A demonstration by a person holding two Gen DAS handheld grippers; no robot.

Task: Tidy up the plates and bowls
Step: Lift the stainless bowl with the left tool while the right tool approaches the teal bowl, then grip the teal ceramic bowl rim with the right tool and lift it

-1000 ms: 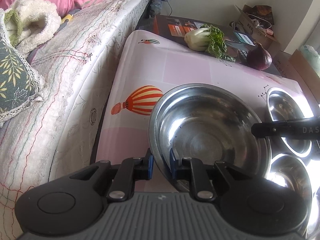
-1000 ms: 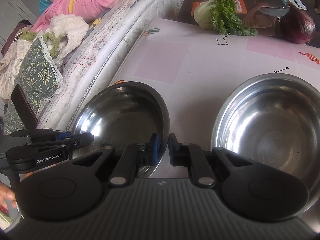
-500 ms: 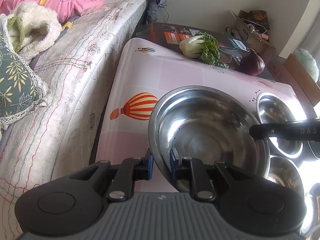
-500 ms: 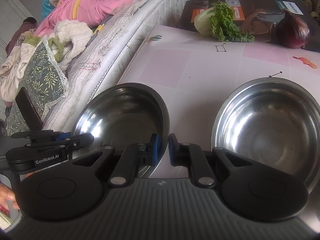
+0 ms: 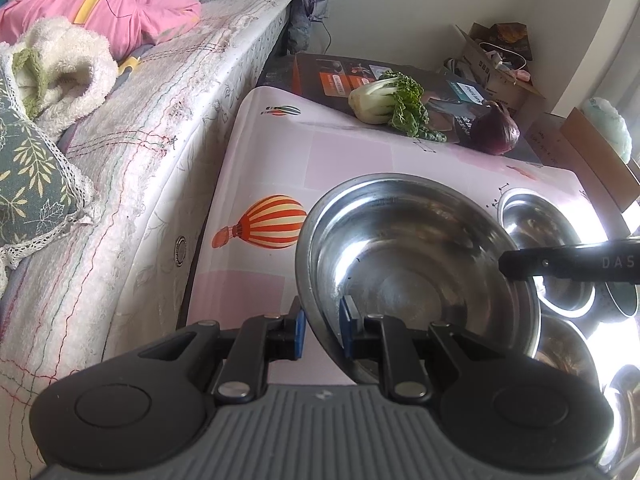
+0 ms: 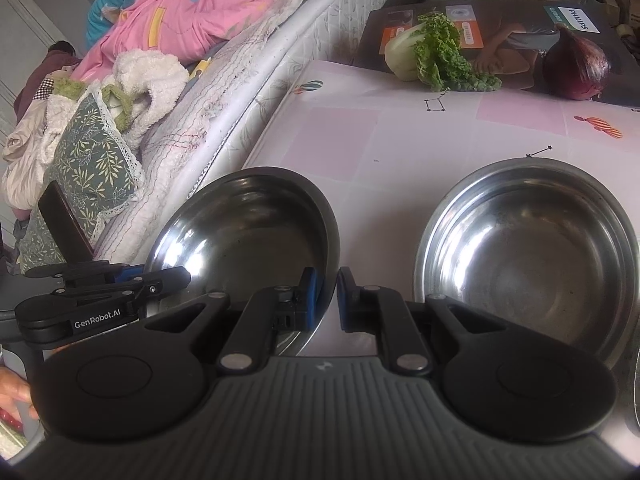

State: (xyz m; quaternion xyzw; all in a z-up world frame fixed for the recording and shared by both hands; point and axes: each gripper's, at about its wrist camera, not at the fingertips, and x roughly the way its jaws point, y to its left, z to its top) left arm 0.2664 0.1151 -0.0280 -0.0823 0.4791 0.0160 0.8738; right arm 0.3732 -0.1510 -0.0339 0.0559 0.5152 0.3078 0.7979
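Two grippers clamp one steel bowl, left gripper (image 5: pixel 323 330) on its near-left rim, right gripper (image 6: pixel 325 300) on its right rim, w/ second steel bowl (image 6: pixel 532 248) on worktop (image 6: pixel 360 140) at 2 o'clock, nearer right.

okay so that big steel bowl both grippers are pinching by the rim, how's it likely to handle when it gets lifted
The steel bowl looks thin-walled and rigid, so probably light and unlikely to flex. Its polished rim may slip, since the left gripper and right gripper each pinch only a narrow edge. Held from two sides, it should stay fairly level; one grip alone might let it swing.
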